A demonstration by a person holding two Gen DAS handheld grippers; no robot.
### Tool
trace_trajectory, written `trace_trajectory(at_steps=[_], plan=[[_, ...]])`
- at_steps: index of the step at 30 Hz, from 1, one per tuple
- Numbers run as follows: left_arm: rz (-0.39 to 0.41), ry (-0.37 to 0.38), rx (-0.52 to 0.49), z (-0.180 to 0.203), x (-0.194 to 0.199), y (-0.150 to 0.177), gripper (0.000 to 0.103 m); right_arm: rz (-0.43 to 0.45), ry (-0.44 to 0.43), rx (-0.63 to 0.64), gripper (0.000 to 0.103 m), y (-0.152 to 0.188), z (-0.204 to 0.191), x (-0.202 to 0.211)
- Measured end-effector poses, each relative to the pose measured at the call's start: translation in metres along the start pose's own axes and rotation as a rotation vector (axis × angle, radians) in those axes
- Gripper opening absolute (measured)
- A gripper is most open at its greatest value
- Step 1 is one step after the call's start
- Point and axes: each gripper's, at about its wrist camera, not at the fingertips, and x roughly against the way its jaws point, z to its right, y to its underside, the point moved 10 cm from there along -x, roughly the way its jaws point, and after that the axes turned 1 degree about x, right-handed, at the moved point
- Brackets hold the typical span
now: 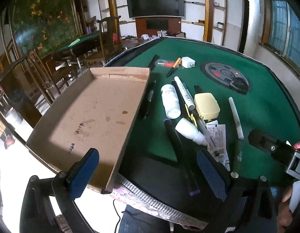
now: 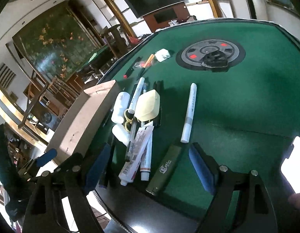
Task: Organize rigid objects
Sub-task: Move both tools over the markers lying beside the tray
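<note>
A green felt worktop point(image 1: 218, 50) stands in a room with a wall TV point(image 1: 154, 3). One cardboard tray point(image 1: 91, 116) lies left of two white bottles point(image 1: 170, 102), one yellow case point(image 1: 206, 105) and several pens point(image 1: 236, 118). Both grippers' fingers point(image 1: 84, 172) point(image 2: 201, 168) are spread, holding nothing.

This looks like a mahjong parlour or home games room. The work surface is a green-felt automatic mahjong table point(image 1: 218, 54) with a round grey dice console point(image 1: 225, 76) sunk in its centre, and a 2nd green-topped game table point(image 1: 80, 42) stands behind. A dark wall-mounted flat television point(image 1: 154, 3), a large floral landscape painting point(image 1: 43, 19) and carved dark wooden chairs point(image 1: 106, 36) furnish the room.
</note>
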Motion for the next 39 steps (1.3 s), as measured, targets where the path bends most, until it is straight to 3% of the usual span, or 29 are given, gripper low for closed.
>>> trace_trajectory(at_steps=[39], plan=[[-0.073, 0.032, -0.064, 0.017, -0.02, 0.014, 0.102, -0.028, 0.022, -0.048, 0.084, -0.004, 0.026, -0.019]])
